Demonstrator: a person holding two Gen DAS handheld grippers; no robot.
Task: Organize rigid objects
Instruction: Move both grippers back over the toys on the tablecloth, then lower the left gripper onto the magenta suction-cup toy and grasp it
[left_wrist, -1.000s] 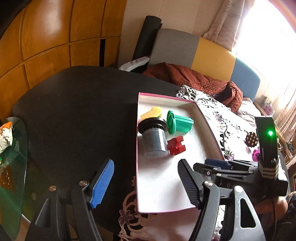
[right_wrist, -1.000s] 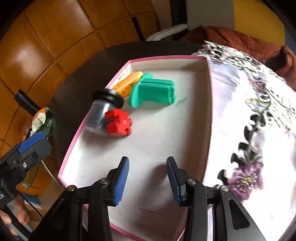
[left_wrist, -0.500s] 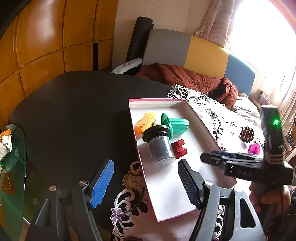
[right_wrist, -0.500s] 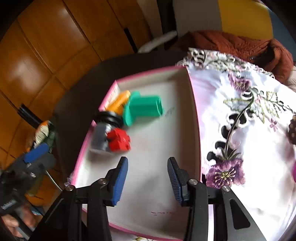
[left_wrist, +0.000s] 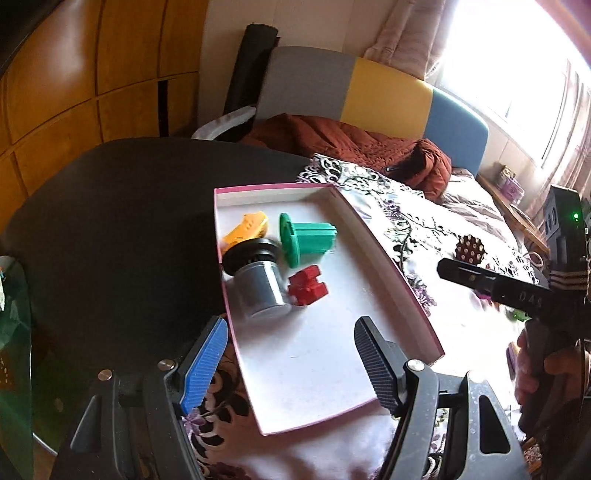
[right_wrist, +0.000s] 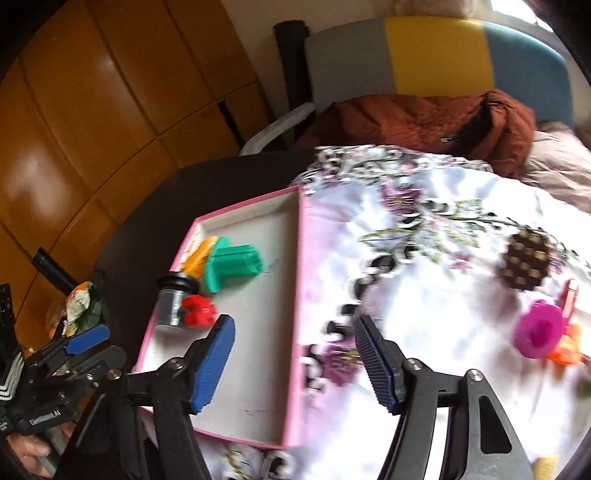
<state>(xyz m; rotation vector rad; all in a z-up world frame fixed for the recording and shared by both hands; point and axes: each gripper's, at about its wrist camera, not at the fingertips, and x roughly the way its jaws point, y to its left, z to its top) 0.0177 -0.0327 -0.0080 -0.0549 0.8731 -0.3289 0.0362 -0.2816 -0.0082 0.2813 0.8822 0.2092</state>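
Observation:
A pink-rimmed white tray (left_wrist: 391, 258) (right_wrist: 300, 302) lies on a floral cloth. It holds a yellow piece (left_wrist: 245, 229) (right_wrist: 197, 256), a green flanged piece (left_wrist: 306, 238) (right_wrist: 231, 262), a grey cylinder with a black cap (left_wrist: 258, 280) (right_wrist: 171, 302) and a red block (left_wrist: 307, 286) (right_wrist: 197, 312). My left gripper (left_wrist: 290, 365) is open and empty over the tray's near end. My right gripper (right_wrist: 295, 360) is open and empty above the tray's right rim. A brown studded piece (right_wrist: 526, 260) (left_wrist: 469, 249), a magenta disc (right_wrist: 539, 330) and an orange piece (right_wrist: 567, 349) lie on the cloth to the right.
The floral cloth (right_wrist: 424, 280) covers the right part of a dark round table (left_wrist: 122, 221). A rust-red blanket (left_wrist: 351, 144) and a grey-yellow-blue headboard (left_wrist: 388, 96) are behind. A glass side table (left_wrist: 14, 332) with a packet (right_wrist: 79, 302) stands at the left. Wooden panels line the wall.
My right gripper has swung right, away from over the tray toward the cloth, bringing the brown, magenta and orange pieces into view. My left gripper drew back slightly. The tray contents have not moved.

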